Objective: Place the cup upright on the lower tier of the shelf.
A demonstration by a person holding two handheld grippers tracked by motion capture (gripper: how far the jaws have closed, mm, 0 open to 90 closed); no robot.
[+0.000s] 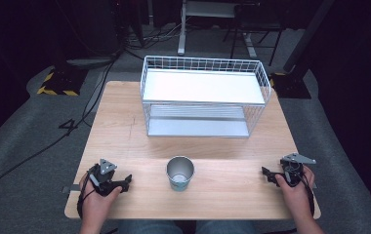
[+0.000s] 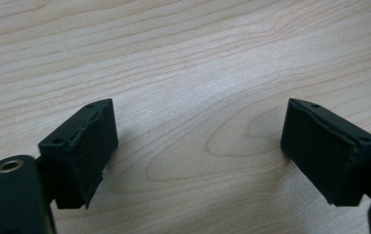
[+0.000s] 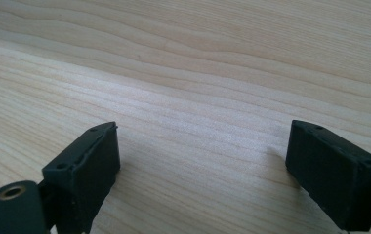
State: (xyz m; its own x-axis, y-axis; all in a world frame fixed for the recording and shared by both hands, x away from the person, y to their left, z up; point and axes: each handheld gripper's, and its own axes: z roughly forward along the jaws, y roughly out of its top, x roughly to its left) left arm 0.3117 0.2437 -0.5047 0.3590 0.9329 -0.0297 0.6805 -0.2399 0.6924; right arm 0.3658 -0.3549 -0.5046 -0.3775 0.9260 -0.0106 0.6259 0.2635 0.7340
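Both claws spread wide, empty: left claw [image 1: 125,181] lower left, right claw [image 1: 267,173] lower right, resting on tabletop [image 1: 125,126]. Cup [image 1: 180,172] upright between them, likely staged for pickup.

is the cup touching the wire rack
Apart. The high view shows the cup standing on the table with a strip of bare wood between it and the rack.

Pale matt wood-grain table [image 1: 125,122]; white wire rack [image 1: 205,95], smooth shelves; shiny metal cup [image 1: 180,172]; matt black grippers
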